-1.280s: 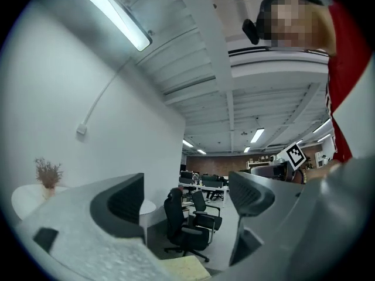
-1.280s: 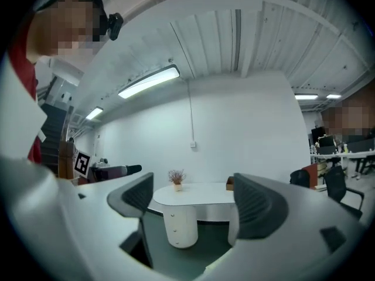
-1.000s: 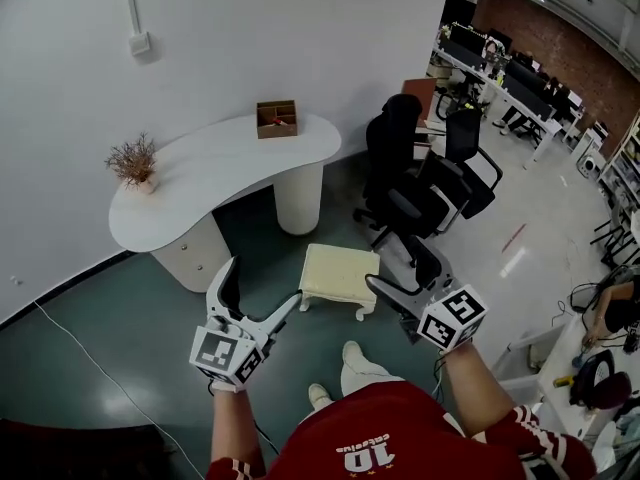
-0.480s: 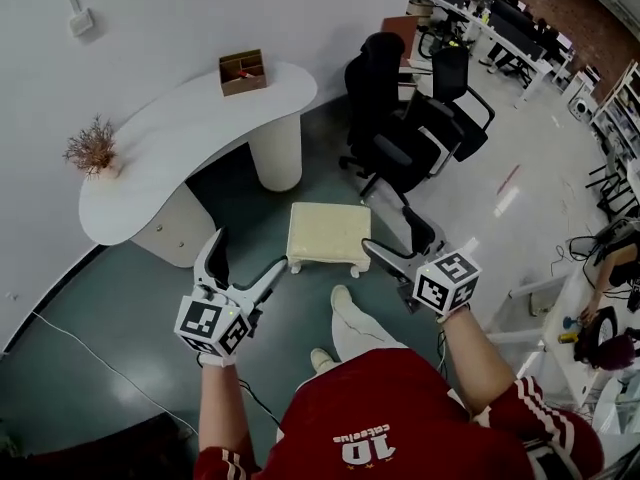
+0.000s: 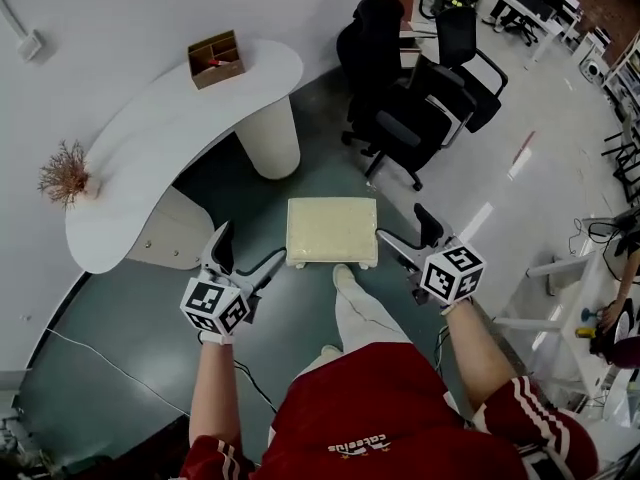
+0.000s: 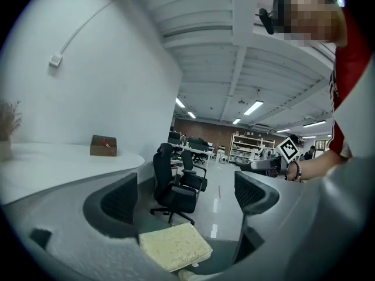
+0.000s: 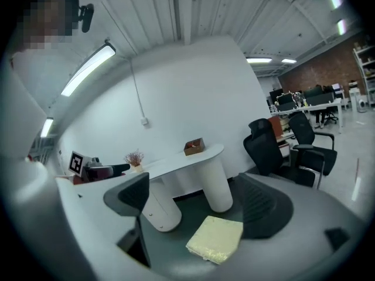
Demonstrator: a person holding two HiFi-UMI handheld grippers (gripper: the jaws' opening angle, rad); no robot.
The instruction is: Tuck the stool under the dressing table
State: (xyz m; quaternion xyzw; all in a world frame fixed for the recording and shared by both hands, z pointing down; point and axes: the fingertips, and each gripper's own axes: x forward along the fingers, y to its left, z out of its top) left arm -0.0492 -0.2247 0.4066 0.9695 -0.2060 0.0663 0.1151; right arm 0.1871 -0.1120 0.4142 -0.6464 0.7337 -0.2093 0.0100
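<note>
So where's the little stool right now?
In the head view, the stool sits on the floor at the middle, not under the dressing table yet, just ahead of the person's shoe.

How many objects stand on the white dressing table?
2: a wooden box at the far right end of the dressing table, a dried plant at its left end. None seems hidden.

The person (image 5: 385, 398) has stepped closer to the stool (image 5: 331, 231).
</note>
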